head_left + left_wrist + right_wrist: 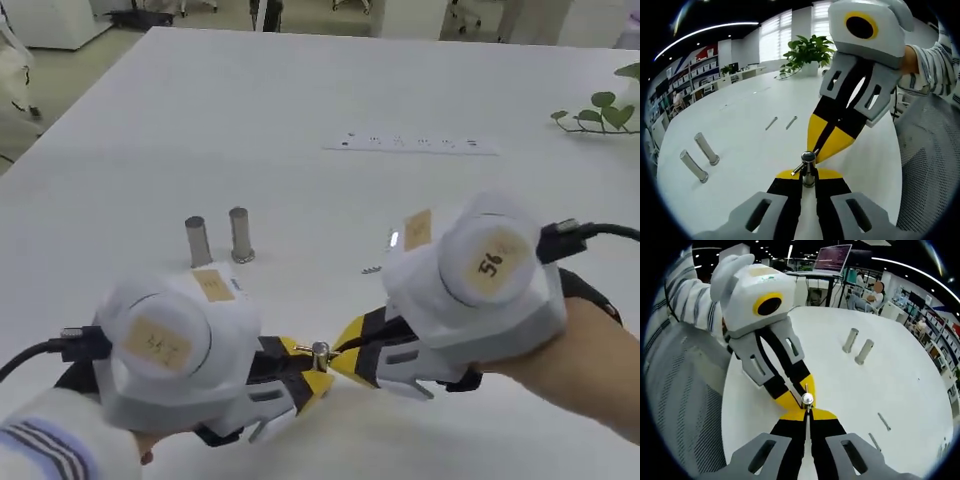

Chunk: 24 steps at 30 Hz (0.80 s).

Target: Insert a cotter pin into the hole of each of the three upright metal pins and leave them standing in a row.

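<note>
Yellow jaw tips meet at one pin (320, 352), low centre of the head view.
At the bottom of its own view, the left gripper (808, 179) is clamped on that upright pin; the right gripper (818, 150), coming from above, is pinched on a cotter (797, 169) poking through the pin's head. Two more pins (706, 148) stand at left, and two loose cotters (771, 123) lie mid-frame on the table (740, 125).

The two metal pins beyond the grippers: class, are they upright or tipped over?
Upright. One pin and its neighbour stand on end on the white table, side by side.
</note>
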Tool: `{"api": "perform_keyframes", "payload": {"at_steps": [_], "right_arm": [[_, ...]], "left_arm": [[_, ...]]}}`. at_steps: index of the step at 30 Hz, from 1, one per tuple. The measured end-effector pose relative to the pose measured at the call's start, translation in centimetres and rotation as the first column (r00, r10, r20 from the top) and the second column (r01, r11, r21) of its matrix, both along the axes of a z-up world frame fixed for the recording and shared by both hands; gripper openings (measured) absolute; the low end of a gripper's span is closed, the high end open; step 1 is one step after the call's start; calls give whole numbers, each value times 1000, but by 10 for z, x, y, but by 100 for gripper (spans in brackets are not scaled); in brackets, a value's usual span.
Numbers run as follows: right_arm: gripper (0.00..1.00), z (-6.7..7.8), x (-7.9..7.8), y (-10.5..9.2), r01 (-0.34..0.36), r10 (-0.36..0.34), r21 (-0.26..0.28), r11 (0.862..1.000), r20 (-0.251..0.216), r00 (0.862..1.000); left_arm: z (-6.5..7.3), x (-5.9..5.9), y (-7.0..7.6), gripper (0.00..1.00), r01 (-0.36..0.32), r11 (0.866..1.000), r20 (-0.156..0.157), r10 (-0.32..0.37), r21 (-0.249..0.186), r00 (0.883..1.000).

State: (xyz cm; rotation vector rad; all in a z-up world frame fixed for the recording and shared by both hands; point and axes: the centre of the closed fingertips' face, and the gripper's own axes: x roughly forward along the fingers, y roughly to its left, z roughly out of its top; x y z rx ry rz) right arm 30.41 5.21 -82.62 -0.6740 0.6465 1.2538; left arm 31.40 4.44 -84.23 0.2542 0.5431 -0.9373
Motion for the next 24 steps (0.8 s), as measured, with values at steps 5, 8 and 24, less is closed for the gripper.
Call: {"api": "perform_keyframes", "payload": {"at_steps": [5, 8, 24], "right_arm": [[8, -3, -3, 1, -4, 4, -1, 1000, -44, 999], [12, -4, -3, 2, 12, -12, 1, 1000, -47, 999], [17, -6, 1, 14, 35, -32, 33, 999, -78, 996]], "left_arm": [[-1, 0, 1, 8, -9, 1000, -17, 8, -17, 1000], [-5, -2, 1, 8, 3, 1000, -13, -3, 3, 1000], [7, -5, 26, 49, -40, 982, -62, 29, -184, 998]]}}
